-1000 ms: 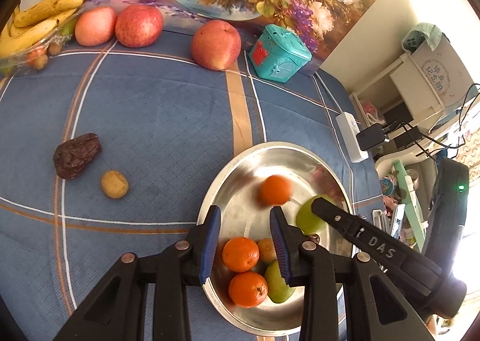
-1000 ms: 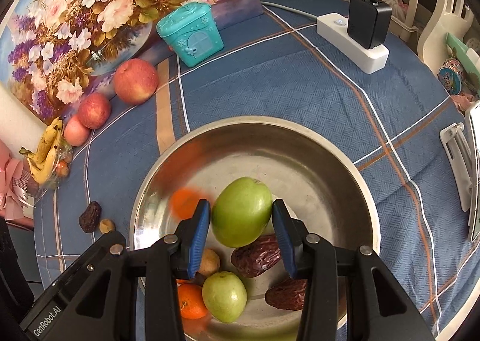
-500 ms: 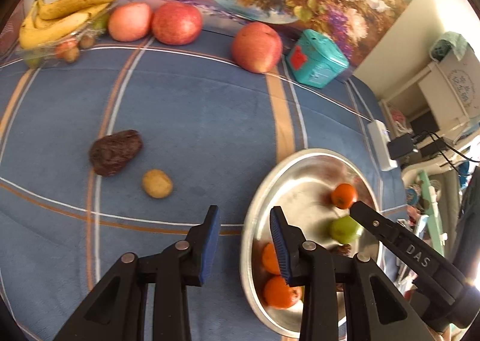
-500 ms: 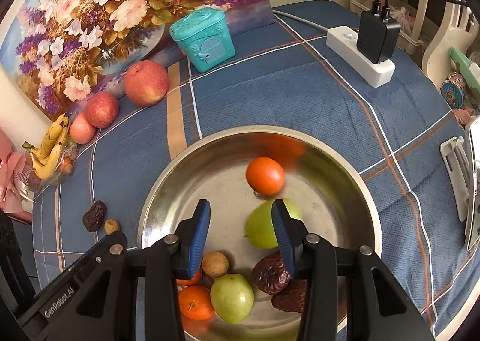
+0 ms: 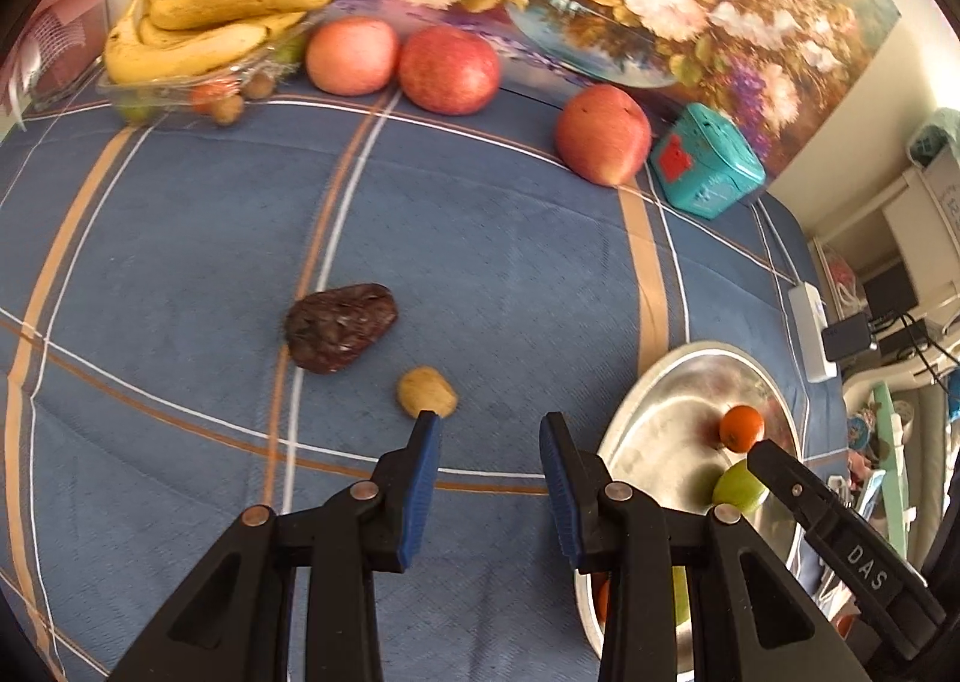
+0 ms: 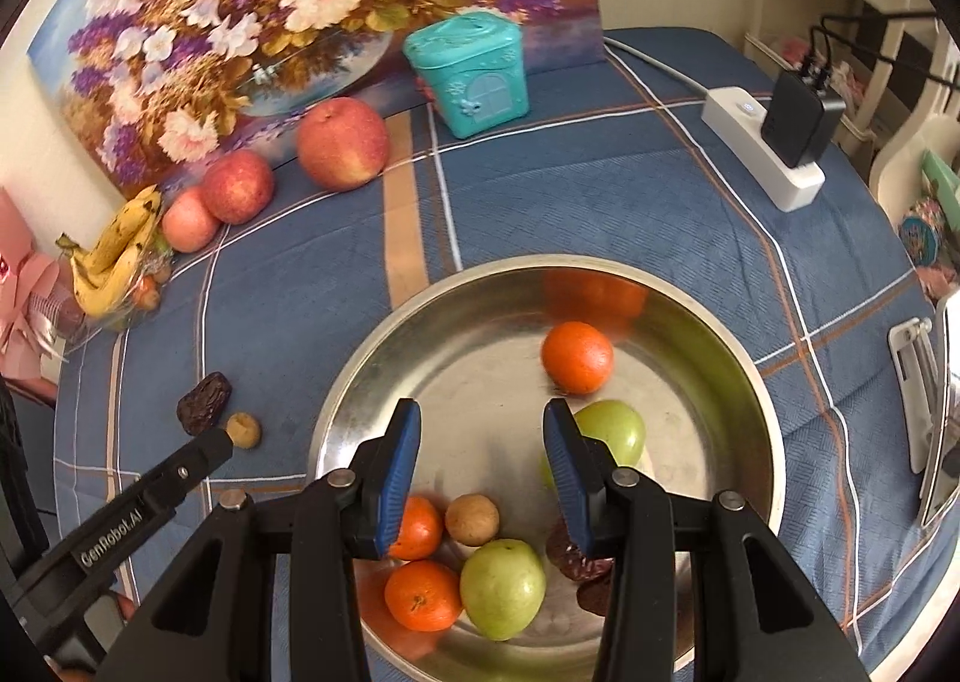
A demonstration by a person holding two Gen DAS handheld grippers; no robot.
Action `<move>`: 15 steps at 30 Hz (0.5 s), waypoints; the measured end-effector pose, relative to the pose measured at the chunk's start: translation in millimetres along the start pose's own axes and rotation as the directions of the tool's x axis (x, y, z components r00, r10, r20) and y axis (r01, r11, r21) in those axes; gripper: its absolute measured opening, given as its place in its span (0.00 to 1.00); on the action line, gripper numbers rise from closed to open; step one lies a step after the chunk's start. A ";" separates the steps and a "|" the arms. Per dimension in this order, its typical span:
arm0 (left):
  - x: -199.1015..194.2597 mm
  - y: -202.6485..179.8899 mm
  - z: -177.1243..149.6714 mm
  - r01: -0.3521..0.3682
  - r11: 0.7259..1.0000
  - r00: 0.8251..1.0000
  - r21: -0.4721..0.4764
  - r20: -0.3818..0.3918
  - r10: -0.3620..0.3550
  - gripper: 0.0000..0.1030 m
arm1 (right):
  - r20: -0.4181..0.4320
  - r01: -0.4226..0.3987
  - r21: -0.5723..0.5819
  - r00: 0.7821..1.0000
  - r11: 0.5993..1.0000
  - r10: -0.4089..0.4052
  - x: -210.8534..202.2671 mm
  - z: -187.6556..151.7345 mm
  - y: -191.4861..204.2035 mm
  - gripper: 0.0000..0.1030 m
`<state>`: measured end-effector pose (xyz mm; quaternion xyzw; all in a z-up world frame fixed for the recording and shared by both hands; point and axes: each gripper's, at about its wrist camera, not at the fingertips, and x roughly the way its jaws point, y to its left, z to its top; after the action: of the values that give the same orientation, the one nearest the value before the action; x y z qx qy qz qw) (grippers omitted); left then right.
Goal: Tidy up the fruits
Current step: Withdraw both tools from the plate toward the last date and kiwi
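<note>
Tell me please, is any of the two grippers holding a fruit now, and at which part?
Nothing is held. The left gripper has an empty gap above the cloth near the small brown fruit; the right gripper is empty over the metal bowl.

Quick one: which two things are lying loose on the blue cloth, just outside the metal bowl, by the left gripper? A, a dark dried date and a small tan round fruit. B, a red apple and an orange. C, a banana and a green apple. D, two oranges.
A: the dark dried date and the small tan round fruit lie on the blue cloth beside the metal bowl, just ahead of the left gripper.
</note>
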<state>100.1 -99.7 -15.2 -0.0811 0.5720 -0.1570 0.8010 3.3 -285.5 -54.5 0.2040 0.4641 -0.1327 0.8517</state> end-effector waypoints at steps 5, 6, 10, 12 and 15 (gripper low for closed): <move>-0.6 6.1 0.8 -0.014 1.000 1.000 -0.016 0.000 0.014 0.57 | 0.000 0.030 -0.021 1.000 0.999 -0.030 1.0 -0.4 4.5 0.52; -0.4 7.4 0.5 -0.022 1.000 1.000 -0.021 -0.001 0.022 0.62 | -0.001 0.033 -0.022 0.999 0.999 -0.033 1.2 -0.9 5.2 0.57; 0.1 8.9 0.5 -0.052 0.999 0.999 -0.017 0.003 0.052 0.70 | -0.001 0.039 -0.020 0.999 0.999 -0.039 2.5 -0.9 4.7 0.71; 0.0 10.7 0.5 -0.077 0.997 0.997 -0.017 0.009 0.077 0.79 | 0.002 0.054 -0.022 0.999 0.998 -0.054 2.9 -0.9 4.0 0.77; -0.4 14.4 0.8 -0.109 0.994 0.994 -0.022 0.024 0.110 0.90 | 0.012 0.071 -0.024 0.997 0.997 -0.071 2.7 -1.6 3.8 0.87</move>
<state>103.0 -86.1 -19.0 -0.0599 0.5669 -0.1059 0.8147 5.2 -281.6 -56.7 0.1762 0.4680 -0.1581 0.8514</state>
